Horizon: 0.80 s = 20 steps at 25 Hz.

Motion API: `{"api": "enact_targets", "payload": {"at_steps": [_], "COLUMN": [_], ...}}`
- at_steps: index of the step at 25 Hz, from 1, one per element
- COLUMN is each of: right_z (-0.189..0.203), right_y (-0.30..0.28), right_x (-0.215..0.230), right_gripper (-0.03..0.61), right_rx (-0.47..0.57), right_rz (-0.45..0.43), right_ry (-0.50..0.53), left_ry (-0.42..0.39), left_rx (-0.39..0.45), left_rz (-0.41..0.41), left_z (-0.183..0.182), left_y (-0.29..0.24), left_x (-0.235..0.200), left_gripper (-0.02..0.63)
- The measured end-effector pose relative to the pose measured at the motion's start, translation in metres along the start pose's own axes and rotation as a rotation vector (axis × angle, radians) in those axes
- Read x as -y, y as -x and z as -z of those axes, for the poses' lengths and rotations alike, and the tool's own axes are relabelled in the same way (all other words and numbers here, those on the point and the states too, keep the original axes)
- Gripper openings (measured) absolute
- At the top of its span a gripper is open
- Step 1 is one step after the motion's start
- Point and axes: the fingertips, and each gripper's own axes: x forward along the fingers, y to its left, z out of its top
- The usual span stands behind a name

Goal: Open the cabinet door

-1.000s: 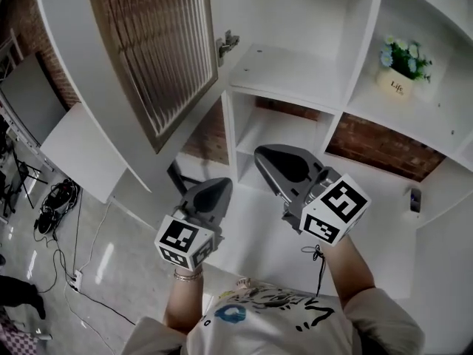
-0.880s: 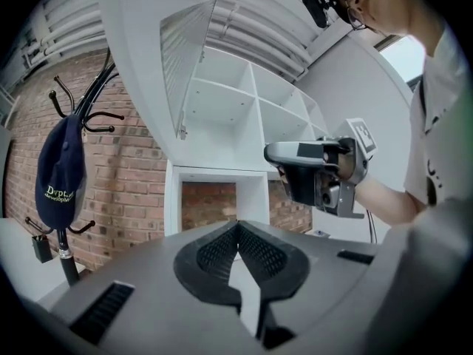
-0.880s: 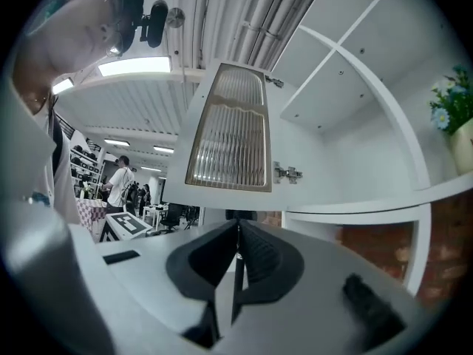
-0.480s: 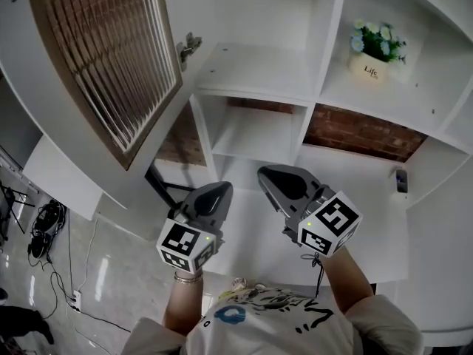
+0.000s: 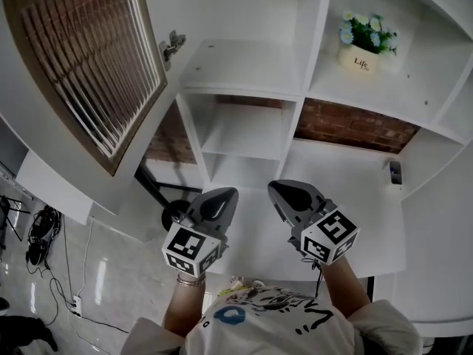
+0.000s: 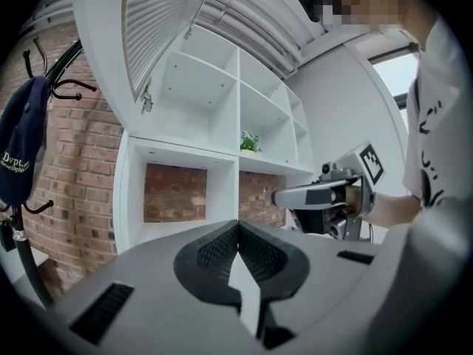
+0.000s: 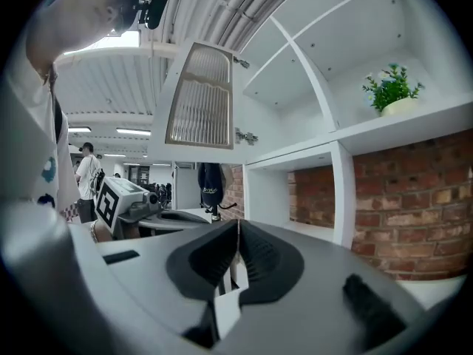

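Fingers pressed together, empty, on my left gripper [image 5: 228, 194] and right gripper [image 5: 278, 188] — the cabinet door [image 5: 83, 59] already stands swung wide at upper left, well clear of both, so I judge the opening done, with only a lowering to rest left.

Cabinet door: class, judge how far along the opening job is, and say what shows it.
Done: the cabinet door stands swung wide, its compartment exposed. In hand: nothing; the left tool and right tool are both shut, empty, away from the door. Left: apparently nothing.
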Motion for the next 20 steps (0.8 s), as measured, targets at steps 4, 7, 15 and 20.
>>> {"api": "enact_targets", "payload": {"at_steps": [4, 7, 15, 20], "right_z": [0.017, 0.027, 0.056, 0.070], "right_y": [0.007, 0.011, 0.022, 0.029], "right_x": [0.003, 0.002, -0.002, -0.003], "right_gripper": [0.031, 0.031, 0.029, 0.029], "right_rx": [-0.017, -0.032, -0.083, -0.114], "right_rz": [0.021, 0.036, 0.034, 0.033], "right_ry": [-0.048, -0.062, -0.124, -0.147], "left_ry": [0.019, 0.027, 0.047, 0.070], "left_rx": [-0.017, -0.032, -0.033, -0.038], "left_rz": [0.023, 0.043, 0.064, 0.094], "left_z": [0.009, 0.018, 0.028, 0.037], "left_y": [-0.003, -0.003, -0.002, -0.002], "left_x": [0.008, 0.013, 0.020, 0.031], "left_gripper": [0.014, 0.015, 0.014, 0.014]}}
